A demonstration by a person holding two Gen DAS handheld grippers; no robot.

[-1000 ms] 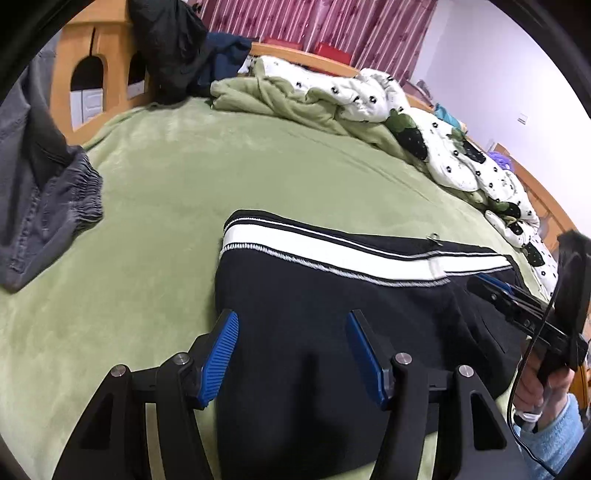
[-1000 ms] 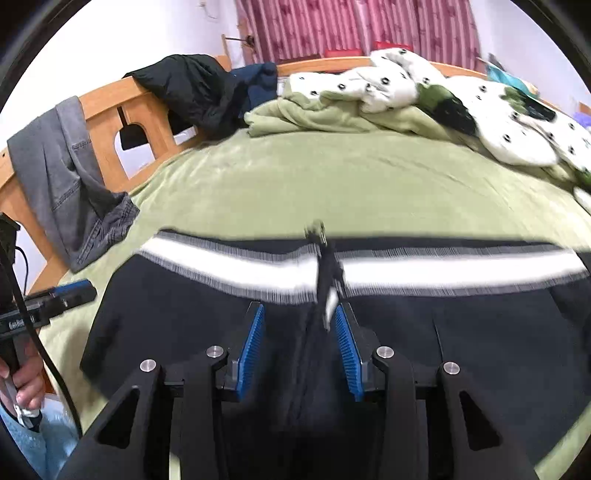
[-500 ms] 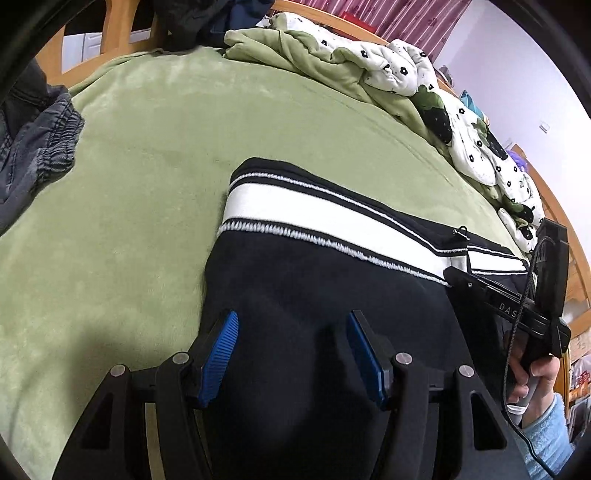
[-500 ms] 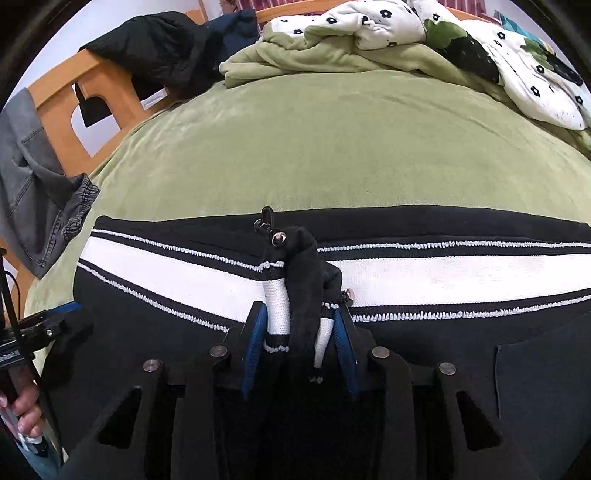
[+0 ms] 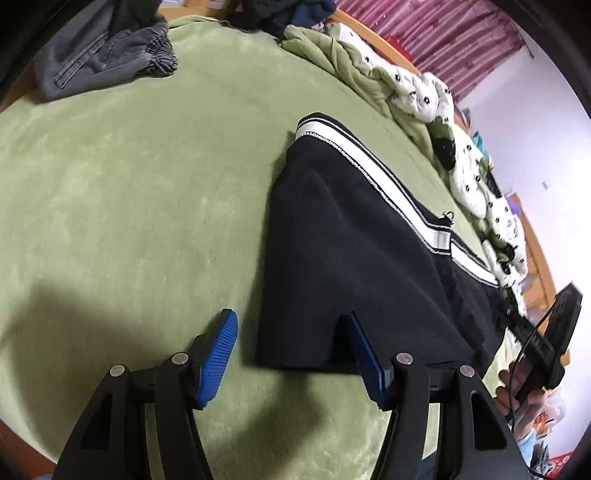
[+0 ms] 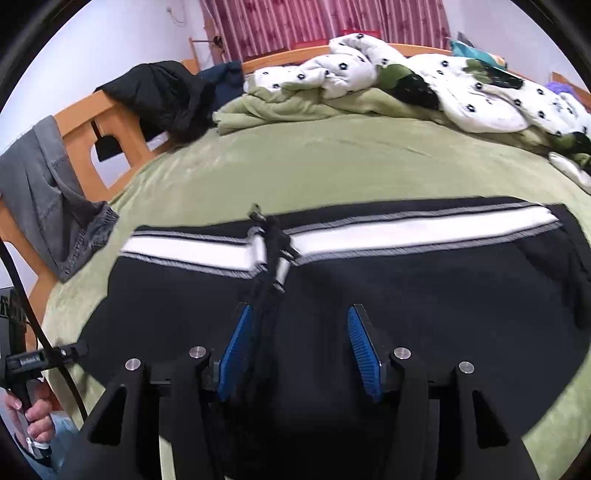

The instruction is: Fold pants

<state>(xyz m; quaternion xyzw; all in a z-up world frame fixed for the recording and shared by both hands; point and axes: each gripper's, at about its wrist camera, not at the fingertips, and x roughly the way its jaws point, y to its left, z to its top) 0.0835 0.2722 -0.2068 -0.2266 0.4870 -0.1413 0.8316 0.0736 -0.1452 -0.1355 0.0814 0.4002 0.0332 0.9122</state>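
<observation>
Left claw (image 5: 291,354) hangs released at the near corner of the black pants (image 5: 354,266); right claw (image 6: 301,350) is released too, over their middle. Pants lie spread across the green bed (image 6: 314,166), seemingly folded once, with more folds left.

1 pair of black pants (image 6: 388,295) lies on 1 green bed (image 6: 314,166), with 1 white stripe (image 6: 406,236) across it, edged by thin pale lines. 2 grippers appear: the left gripper (image 5: 291,354) and the right gripper (image 6: 301,350), each with 2 blue-padded fingers (image 6: 360,345) (4 pads in all). 1 grey garment (image 6: 48,199) hangs over 1 wooden bed frame (image 6: 110,125); 1 black garment (image 6: 166,96) is draped there beside 1 dark blue one. 1 white spotted quilt (image 6: 461,88) is heaped at the far edge. 1 red curtain (image 6: 314,22) hangs behind.
</observation>
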